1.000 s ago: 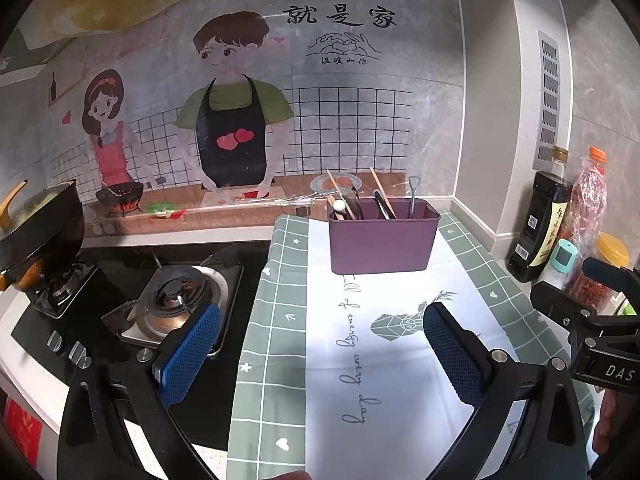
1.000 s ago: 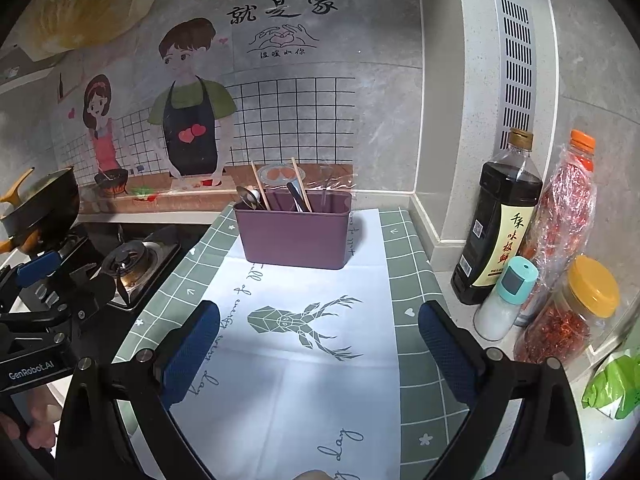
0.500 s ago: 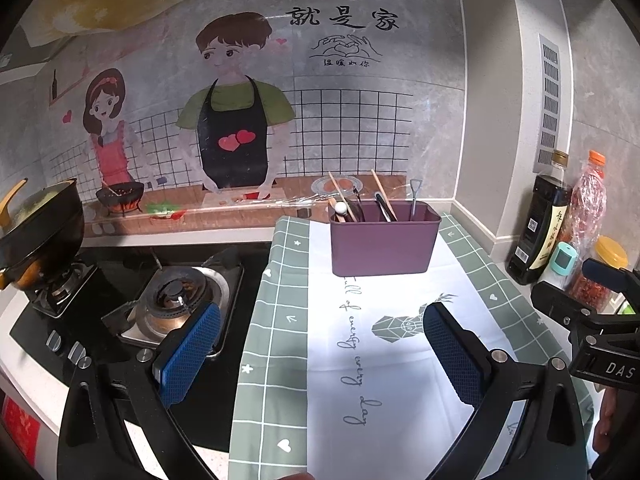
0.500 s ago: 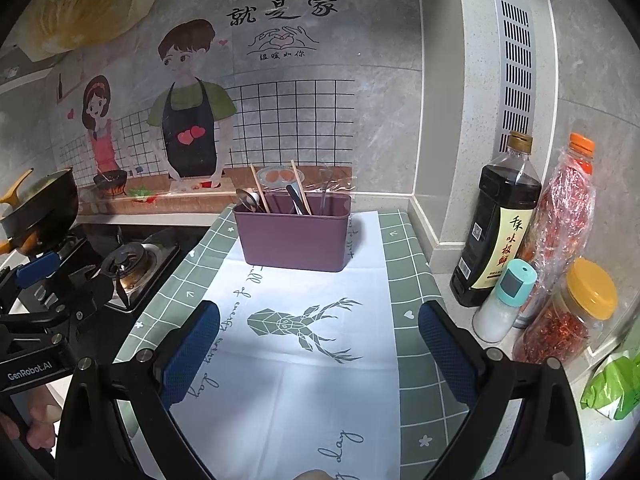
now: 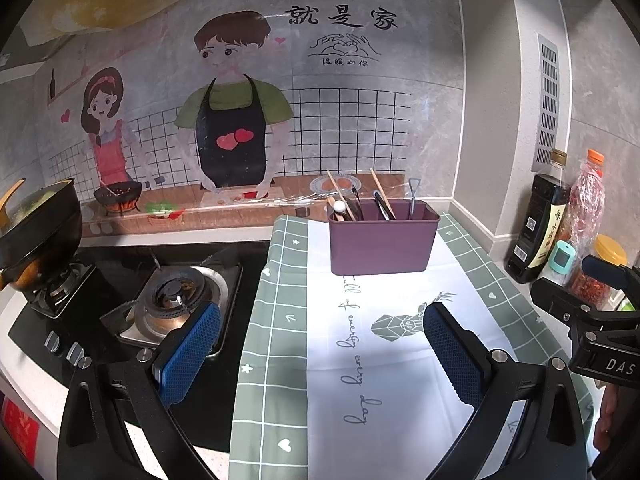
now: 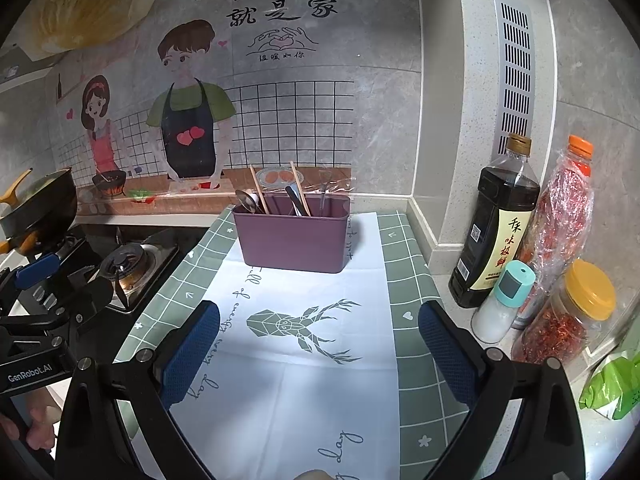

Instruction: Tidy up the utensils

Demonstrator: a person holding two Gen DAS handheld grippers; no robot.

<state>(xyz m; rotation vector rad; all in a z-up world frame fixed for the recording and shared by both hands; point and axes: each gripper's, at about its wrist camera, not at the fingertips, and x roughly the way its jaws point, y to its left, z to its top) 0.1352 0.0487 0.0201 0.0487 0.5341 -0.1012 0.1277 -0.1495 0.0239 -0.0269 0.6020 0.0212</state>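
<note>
Left gripper (image 5: 320, 350) w/ blue pads: jaws spread wide, nothing held. Black gas stove (image 5: 176, 300) at 9 o'clock. Purple plastic utensil caddy (image 5: 382, 240) at 12 on the green-check mat (image 5: 272, 320), utensils standing inside. Right gripper (image 6: 318, 350) likewise released, empty. Looks like end of sorting, or pre-approach; next move prob. means reaching fwd to caddy.

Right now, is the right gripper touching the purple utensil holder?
Apart. In the right wrist view the right gripper is open, its fingers well short of the purple utensil holder, with bare printed mat between them.
</note>
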